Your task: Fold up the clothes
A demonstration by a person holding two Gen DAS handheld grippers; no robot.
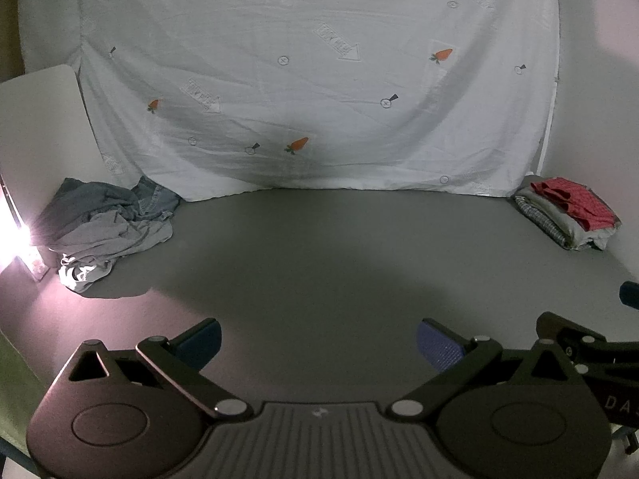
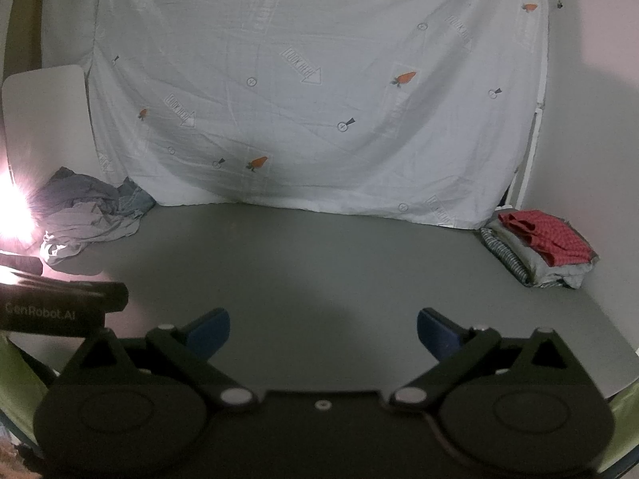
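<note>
A crumpled heap of grey and denim-blue clothes [image 1: 108, 223] [image 2: 92, 215] lies at the far left of the grey table [image 1: 319, 255] [image 2: 319, 263]. At the far right sits a stack of folded clothes [image 1: 567, 213] [image 2: 539, 251] with a red patterned piece on top. My left gripper [image 1: 319, 343] hovers over the table's near edge, open, with nothing between its blue pads. My right gripper [image 2: 323, 331] is beside it, also open and holding nothing. Part of the right gripper's body [image 1: 591, 351] shows in the left wrist view, and the left gripper's body [image 2: 52, 303] in the right wrist view.
A white sheet printed with carrots [image 1: 319, 80] [image 2: 319, 92] hangs behind the table. A bright lamp glare [image 1: 16, 239] [image 2: 12, 207] sits at the left edge. A white board [image 1: 40, 119] leans at the back left. Green fabric [image 2: 623, 411] shows at the near corners.
</note>
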